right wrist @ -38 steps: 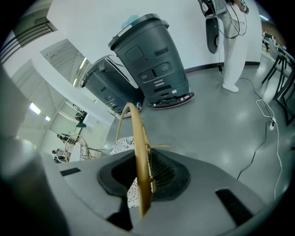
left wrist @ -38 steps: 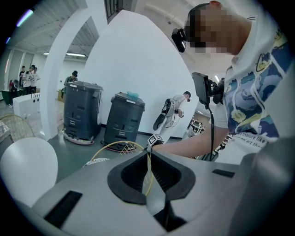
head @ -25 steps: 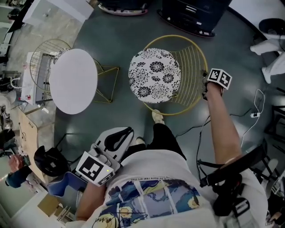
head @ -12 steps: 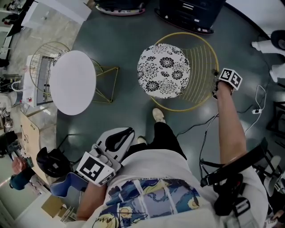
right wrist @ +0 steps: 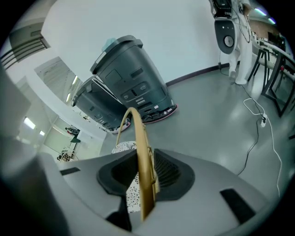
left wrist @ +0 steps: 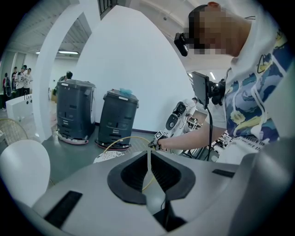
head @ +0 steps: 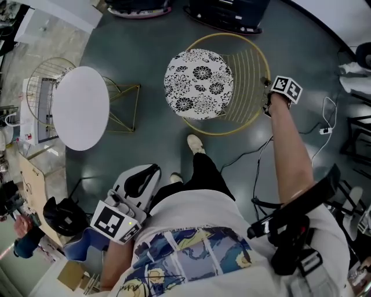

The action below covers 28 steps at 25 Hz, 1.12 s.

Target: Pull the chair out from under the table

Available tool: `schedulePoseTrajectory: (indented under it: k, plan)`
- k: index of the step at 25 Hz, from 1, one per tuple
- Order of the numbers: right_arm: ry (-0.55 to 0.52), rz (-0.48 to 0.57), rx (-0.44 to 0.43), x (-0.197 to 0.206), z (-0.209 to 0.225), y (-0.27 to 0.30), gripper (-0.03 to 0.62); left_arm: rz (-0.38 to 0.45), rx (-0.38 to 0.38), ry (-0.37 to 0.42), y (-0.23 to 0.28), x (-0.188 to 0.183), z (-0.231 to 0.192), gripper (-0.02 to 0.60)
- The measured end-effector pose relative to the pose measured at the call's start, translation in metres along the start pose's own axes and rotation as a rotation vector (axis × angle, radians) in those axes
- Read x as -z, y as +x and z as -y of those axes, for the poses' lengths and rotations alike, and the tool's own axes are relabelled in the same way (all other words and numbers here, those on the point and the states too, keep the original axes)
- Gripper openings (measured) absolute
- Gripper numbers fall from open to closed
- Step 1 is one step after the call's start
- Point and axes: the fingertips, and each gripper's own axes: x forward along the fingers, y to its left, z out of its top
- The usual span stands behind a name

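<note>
The gold wire chair (head: 249, 64) with a black-and-white floral cushion (head: 198, 84) stands on the grey floor, to the right of the round white table (head: 80, 108) and apart from it. My right gripper (head: 268, 104) holds the chair's back rim at its right side. In the right gripper view the gold rim (right wrist: 137, 131) runs between the jaws of that gripper (right wrist: 144, 159); they have just been opening slightly and still hold it. My left gripper (head: 142, 180) hangs by my waist, shut and empty (left wrist: 148, 154).
A second wire chair (head: 43, 72) sits behind the table at the left. Dark machines (head: 226, 14) stand past the chair. A cable (head: 324, 125) lies on the floor at the right. My shoe (head: 196, 145) is just in front of the chair.
The chair has slid a little to the right, away from the table, with my right gripper on its rim. My left gripper has stayed put.
</note>
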Motion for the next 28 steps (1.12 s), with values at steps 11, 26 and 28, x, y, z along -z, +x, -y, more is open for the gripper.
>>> schedulePoseTrajectory:
  k: [11, 26, 28]
  plan:
    - [-0.078, 0.068, -0.098, 0.016, -0.002, -0.065, 0.13, 0.044, 0.02, 0.067, -0.028, 0.008, 0.033, 0.019]
    - [-0.592, 0.2, -0.204, 0.205, -0.054, -0.306, 0.018, 0.24, 0.081, 0.057, -0.173, 0.127, 0.126, 0.019]
    - [-0.678, 0.175, -0.232, 0.25, -0.074, -0.337, 0.012, 0.259, 0.076, 0.024, -0.187, 0.145, 0.138, 0.018]
